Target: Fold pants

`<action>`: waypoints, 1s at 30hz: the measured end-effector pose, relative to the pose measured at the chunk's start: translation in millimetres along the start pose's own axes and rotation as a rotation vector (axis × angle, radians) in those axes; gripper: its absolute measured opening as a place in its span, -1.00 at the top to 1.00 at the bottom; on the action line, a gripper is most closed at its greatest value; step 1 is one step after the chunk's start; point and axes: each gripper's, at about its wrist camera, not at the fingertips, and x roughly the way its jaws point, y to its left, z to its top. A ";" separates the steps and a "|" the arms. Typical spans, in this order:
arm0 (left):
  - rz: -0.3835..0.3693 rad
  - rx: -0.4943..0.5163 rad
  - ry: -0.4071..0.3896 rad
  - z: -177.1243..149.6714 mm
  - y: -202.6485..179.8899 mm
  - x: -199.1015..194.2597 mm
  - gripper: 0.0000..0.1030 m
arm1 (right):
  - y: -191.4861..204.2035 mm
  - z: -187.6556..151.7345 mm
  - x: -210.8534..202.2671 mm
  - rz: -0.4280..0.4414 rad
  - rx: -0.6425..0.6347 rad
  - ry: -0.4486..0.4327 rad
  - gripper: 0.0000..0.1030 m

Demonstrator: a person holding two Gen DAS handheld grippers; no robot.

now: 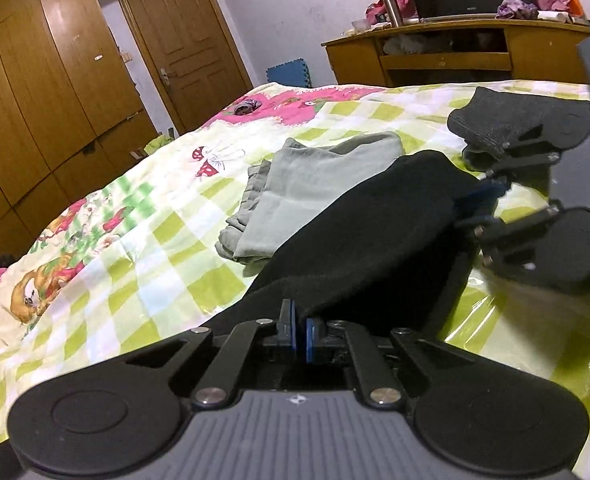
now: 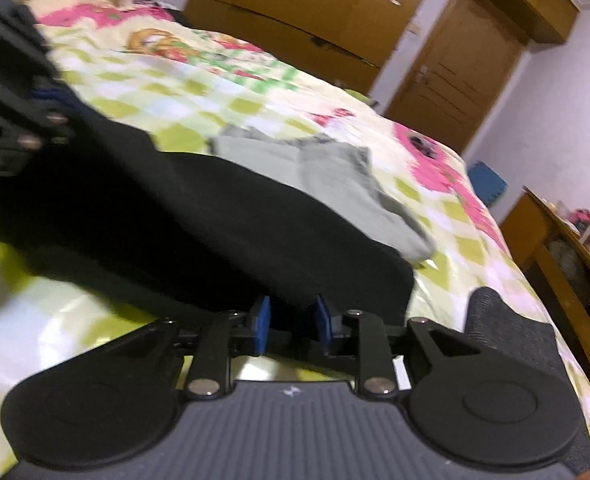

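I'm looking across a bedroom: a bed (image 1: 143, 240) under a green-and-white checked sheet with pink cartoon prints, a wooden wardrobe (image 1: 35, 92) and door (image 1: 183, 44) along the far wall, and a wooden desk (image 1: 447, 56) piled with clutter.

The black pants (image 1: 367, 232) lie on the sheet right ahead of my grippers, stretched between the two. Behind them sits a pale grey-green folded garment (image 1: 315, 184), partly covered by the black cloth, and a dark grey piece (image 1: 523, 116) lies further off on the sheet.

My left gripper (image 1: 301, 334) is clenched on the near edge of the pants — the blue pads (image 1: 293, 332) stand almost together with a fold of black cloth pinched between them. In the right wrist view it shows at the upper left, gripping the far end of the same cloth.

My right gripper (image 2: 291, 328) has its blue pads (image 2: 262, 326) standing apart, with the edge of the pants in the gap between them — the view is blurred, and the cloth looks loose rather than squeezed.
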 end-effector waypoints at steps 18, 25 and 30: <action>-0.043 0.032 0.003 3.3 -7.4 -8.5 0.58 | -11.9 4.2 5.8 -0.042 -0.025 -0.017 0.92; -0.084 0.110 0.057 -16.8 -27.6 -8.1 0.58 | -2.9 -12.0 5.9 -0.046 -0.152 0.038 0.92; -0.154 0.143 0.114 -33.1 -46.8 -0.7 0.58 | -14.7 -21.3 14.4 -0.030 -0.089 0.118 0.91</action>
